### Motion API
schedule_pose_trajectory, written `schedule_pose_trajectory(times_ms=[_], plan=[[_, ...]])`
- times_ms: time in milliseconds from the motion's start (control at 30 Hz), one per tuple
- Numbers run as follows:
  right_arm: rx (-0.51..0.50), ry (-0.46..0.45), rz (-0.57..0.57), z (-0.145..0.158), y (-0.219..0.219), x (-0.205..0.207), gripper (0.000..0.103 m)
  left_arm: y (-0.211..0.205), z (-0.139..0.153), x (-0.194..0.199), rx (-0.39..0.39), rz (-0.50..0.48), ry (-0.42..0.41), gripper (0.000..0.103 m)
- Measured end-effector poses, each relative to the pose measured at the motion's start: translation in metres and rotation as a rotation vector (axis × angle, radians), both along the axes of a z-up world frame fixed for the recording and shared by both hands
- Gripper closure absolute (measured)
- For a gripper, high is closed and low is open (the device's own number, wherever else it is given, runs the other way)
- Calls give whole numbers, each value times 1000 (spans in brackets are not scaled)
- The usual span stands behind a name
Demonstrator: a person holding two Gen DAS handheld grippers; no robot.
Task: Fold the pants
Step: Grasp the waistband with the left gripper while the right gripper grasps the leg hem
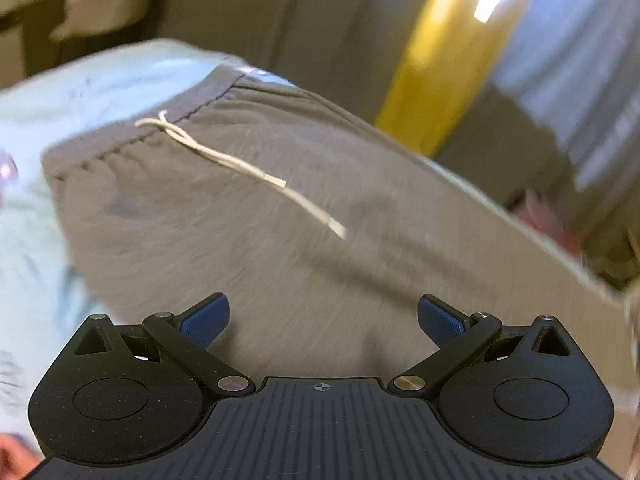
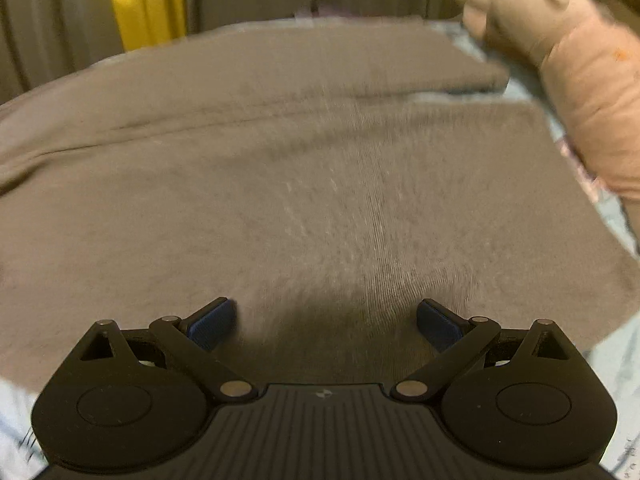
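Grey-brown pants (image 1: 256, 232) lie spread flat on a pale sheet, with the gathered waistband (image 1: 132, 140) at the upper left of the left wrist view. A white drawstring (image 1: 240, 164) trails across the fabric from the waistband. My left gripper (image 1: 323, 322) hovers open just over the cloth below the drawstring, nothing between its blue pads. In the right wrist view the pants (image 2: 304, 168) fill the frame, both legs lying side by side with a seam between them. My right gripper (image 2: 326, 326) is open above the fabric, holding nothing.
A pale light-blue sheet (image 1: 80, 76) covers the surface under the pants. A tan stuffed toy (image 2: 560, 60) sits at the right edge of the bed. A yellow curtain strip (image 2: 144, 0) and grey drapes hang behind. Both views are motion-blurred.
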State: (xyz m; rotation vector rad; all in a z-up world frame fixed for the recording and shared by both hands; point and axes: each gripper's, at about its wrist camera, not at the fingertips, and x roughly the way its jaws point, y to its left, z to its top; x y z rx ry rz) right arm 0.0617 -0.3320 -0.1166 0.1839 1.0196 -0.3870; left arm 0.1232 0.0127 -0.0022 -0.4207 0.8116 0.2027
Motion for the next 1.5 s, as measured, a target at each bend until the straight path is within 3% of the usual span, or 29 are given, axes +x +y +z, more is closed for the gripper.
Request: schedule_pose_trajectory(times_ms=[100,200,300,367,500,567,600,733,833,967,1000,1067,1100,1133,1300,1400,1500], plan=[[26,-66,-46,-7,-9,4,4,-12,-14,48,71,62,40,0],[35,-107,-41,-14,-15,6,4,-26,-39,86,219,12,69,0],[34,-70,23,-12,-17,13,4,-25,-58,97,348,16,38,0],[72,39,86,3,-27,40,4,-18,-64,105,340,25,1,0],[57,-152,-8,60,-70,115,4,-1,-74,121,334,89,-46,0],[71,-230,-54,73,-97,171,4,1,-81,126,342,116,-53,0],[79,-235,-103,73,-112,205,7,5,-83,128,345,136,-60,0],[91,-142,-257,51,-152,313,47,17,-85,123,316,204,-132,0],[88,-71,-382,30,-170,363,47,24,-89,123,284,231,-160,0],[112,-32,-517,5,-177,383,40,16,-90,125,330,231,-144,0],[81,-27,-510,0,-174,384,43,15,-91,126,340,230,-140,0],[5,-18,-492,-4,-170,385,63,15,-91,126,337,231,-138,0],[-34,-10,-487,-2,-168,381,90,17,-91,126,329,231,-138,0],[-42,-10,-474,2,-168,377,95,18,-91,125,317,230,-140,0],[34,-219,-393,49,-164,293,98,24,-90,123,273,224,-150,0],[75,-363,-391,79,-150,197,101,28,-83,115,239,216,-180,0],[69,-445,-429,85,-129,96,101,32,-70,104,180,191,-216,0]])
